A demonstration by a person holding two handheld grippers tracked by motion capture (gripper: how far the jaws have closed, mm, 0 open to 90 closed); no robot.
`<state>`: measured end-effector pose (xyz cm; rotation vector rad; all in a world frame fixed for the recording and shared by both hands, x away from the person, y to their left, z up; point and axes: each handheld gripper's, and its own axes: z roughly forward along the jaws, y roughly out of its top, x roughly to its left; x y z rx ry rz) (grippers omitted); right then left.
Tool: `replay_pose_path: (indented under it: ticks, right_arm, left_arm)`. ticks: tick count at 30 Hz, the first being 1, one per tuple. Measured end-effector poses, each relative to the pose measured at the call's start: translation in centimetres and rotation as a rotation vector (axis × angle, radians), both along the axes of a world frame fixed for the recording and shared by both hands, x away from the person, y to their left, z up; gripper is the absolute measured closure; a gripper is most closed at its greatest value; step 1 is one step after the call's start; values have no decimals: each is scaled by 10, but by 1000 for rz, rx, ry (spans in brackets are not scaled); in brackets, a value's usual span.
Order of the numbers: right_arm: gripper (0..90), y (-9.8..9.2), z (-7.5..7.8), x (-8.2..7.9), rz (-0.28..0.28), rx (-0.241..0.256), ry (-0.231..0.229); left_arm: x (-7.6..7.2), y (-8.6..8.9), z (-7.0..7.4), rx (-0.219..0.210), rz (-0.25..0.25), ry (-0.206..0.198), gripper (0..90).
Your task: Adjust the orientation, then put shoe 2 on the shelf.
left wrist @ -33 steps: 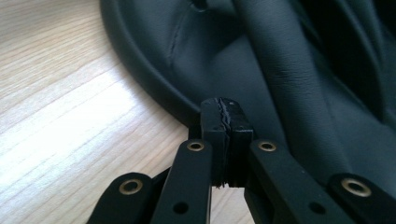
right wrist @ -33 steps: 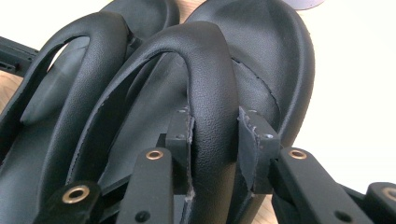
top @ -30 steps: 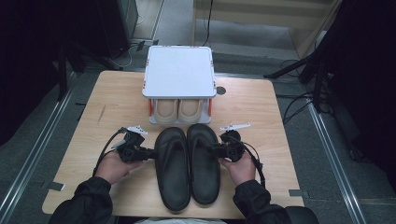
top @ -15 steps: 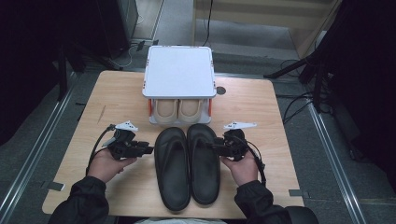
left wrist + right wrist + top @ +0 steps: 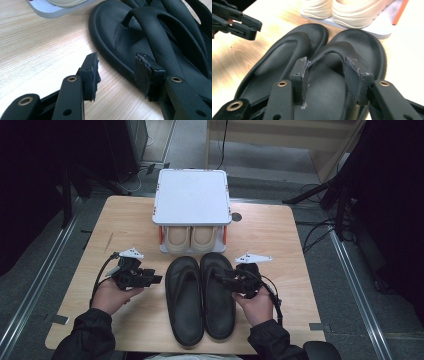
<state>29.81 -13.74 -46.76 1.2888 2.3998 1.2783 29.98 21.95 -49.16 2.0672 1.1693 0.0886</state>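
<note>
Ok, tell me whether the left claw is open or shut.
Open. The left claw shows a wide gap between its two pads, with bare table between them; it grips nothing beside the sandal.

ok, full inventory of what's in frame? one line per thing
black sandals: 2, black, side by side at the table's near middle
beige shoes: 2, beige, on the lower shelf of the rack
shoe rack: 1, white top with orange posts, far middle of the table
table: 1, light wood, under everything
left tool: 1, black, open, on the left of the sandals, off them
right tool: 1, black, open, jaws either side of the right sandal's strap
hands: 2, one per tool, in dark sleeves
</note>
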Motion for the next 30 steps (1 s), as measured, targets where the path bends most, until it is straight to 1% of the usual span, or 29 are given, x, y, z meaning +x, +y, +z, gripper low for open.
replay_pose_path:
  ticks: [2,7,10,12,14,16,19,25,28,30]
  right_arm:
    - [551,3,-1,-1,-2,6,4]
    - [551,13,-4,-5,11,-11,-6]
    - [531,17,-4,-8,-2,-8,-7]
    - [516,22,-5,-11,-7,1,2]
    - [507,26,-5,-13,-1,-13,-10]
    - [498,29,-5,-15,-15,-20,-14]
    - [481,33,-6,-19,-23,-2,-4]
    - [447,44,-10,-27,-24,-22,-7]
    - [396,50,-14,-29,-48,-41,-6]
    - [380,53,-18,-30,-67,-46,-4]
  left_arm:
    - [-1,0,1,-4,7,-2,541]
    - [-1,1,2,-13,13,-14,493]
    - [-2,2,2,-9,15,-11,489]
    - [-2,2,2,-13,15,-10,490]
    - [-2,3,2,-17,17,-11,490]
    - [-2,3,3,-16,16,-13,490]
    - [-3,4,3,-17,16,-19,490]
    - [-2,5,4,-26,18,-17,489]
    - [-1,3,4,-30,14,-16,488]
    - [-1,3,5,-37,12,-21,487]
